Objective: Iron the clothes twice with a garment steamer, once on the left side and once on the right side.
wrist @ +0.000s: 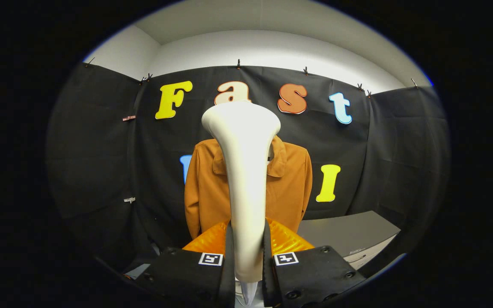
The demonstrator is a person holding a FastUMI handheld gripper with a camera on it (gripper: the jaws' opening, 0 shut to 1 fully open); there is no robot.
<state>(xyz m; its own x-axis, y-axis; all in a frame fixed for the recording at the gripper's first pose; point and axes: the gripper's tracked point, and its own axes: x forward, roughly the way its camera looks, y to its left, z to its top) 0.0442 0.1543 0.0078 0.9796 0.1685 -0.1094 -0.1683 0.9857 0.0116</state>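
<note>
Right now your jaws pinch the white steamer (246, 179) by its handle, centred before the orange jacket (289, 188). Tilt it and the head could snag the collar, missing both sides.

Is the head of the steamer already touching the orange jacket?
Cannot tell: the gripper holds the white garment steamer upright in front of the orange jacket, and its head covers the collar.

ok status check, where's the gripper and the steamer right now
Gripper shut on steamer, fingers clamping its white handle. Steamer head up, orange jacket hanging beyond it on the wall. Nothing between the two.
</note>
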